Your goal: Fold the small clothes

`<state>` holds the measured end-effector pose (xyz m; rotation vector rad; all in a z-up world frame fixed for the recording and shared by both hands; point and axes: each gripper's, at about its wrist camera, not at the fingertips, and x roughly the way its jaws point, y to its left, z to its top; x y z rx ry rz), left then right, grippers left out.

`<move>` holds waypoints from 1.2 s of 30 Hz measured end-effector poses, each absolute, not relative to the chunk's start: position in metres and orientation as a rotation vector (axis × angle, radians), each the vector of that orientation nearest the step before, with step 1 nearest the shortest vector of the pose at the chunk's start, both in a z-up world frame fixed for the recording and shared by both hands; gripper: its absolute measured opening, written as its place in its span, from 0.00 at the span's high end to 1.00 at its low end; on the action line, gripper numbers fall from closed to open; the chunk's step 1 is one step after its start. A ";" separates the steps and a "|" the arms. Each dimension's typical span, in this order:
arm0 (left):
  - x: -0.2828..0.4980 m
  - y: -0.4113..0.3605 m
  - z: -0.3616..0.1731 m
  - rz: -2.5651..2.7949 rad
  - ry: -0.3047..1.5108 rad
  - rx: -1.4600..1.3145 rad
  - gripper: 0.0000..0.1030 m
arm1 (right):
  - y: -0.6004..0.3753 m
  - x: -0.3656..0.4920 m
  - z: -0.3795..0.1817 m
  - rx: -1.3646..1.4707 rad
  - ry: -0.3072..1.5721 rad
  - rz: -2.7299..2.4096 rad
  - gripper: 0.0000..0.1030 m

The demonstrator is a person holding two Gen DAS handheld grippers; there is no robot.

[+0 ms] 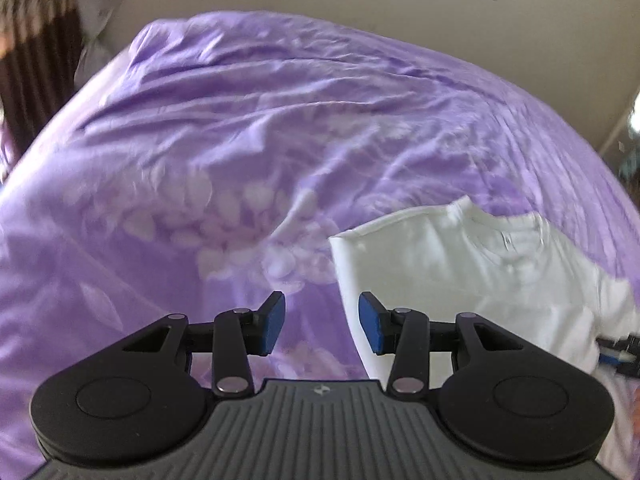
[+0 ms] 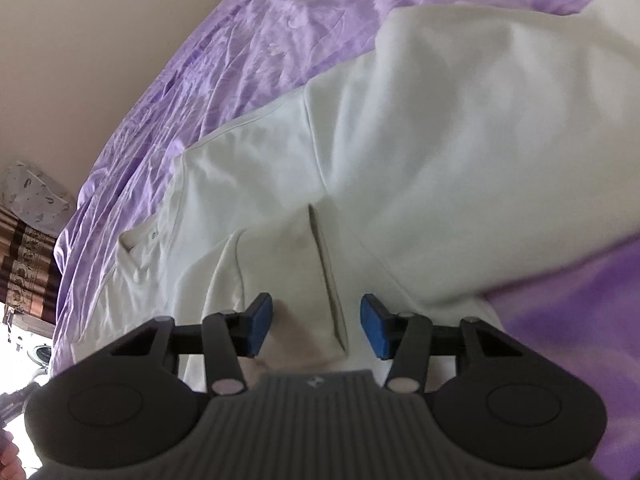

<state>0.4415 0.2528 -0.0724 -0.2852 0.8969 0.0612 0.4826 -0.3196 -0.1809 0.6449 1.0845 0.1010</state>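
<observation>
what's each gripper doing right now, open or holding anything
Left gripper: open, empty, at the white shirt's edge.
Right gripper: open, over the shirt, gripping nothing.

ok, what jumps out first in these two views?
The white shirt, spread across the purple bedsheet and filling most of the right wrist view, with a folded flap running down its middle. The right claw stands open just over that flap; the left claw is open at the shirt's edge, holding nothing.

No words or numbers can be read; a small neck tag at ten o'clock on the white cotton T-shirt (image 2: pixel 360 152) is too blurred.
</observation>
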 end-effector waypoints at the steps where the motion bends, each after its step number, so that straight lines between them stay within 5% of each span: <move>1: 0.444 0.259 -0.078 0.069 0.891 -0.319 0.50 | -0.319 0.487 -0.183 0.643 1.078 0.103 0.54; 5: 0.464 0.272 -0.101 0.052 0.866 -0.525 0.46 | -0.314 0.495 -0.184 0.639 1.044 0.131 0.57; 9: 0.483 0.264 -0.124 0.054 0.877 -0.595 0.46 | -0.310 0.499 -0.185 0.611 1.035 0.147 0.82; 10: 0.486 0.260 -0.129 0.063 0.878 -0.590 0.54 | -0.310 0.497 -0.183 0.595 1.030 0.149 0.93; 12: 0.487 0.253 -0.132 0.085 0.873 -0.552 0.94 | -0.309 0.494 -0.176 0.561 1.001 0.147 0.97; 13: 0.486 0.251 -0.128 0.083 0.852 -0.528 0.97 | -0.308 0.492 -0.169 0.546 0.981 0.158 0.98; 21: 0.481 0.242 -0.082 0.095 0.746 -0.383 0.96 | -0.313 0.478 -0.111 0.414 0.760 0.181 1.00; 25: 0.488 0.246 -0.088 0.222 0.793 -0.370 0.76 | -0.313 0.500 -0.149 0.457 0.918 0.162 0.98; 27: 0.479 0.253 -0.089 0.197 0.814 -0.389 0.74 | -0.313 0.502 -0.164 0.458 0.974 0.122 0.89; 29: 0.467 0.254 -0.090 0.141 0.855 -0.371 0.67 | -0.321 0.498 -0.169 0.498 0.973 0.107 0.61; 36: 0.413 0.236 -0.113 -0.075 0.956 -0.377 0.57 | -0.331 0.475 -0.167 0.529 0.990 0.109 0.57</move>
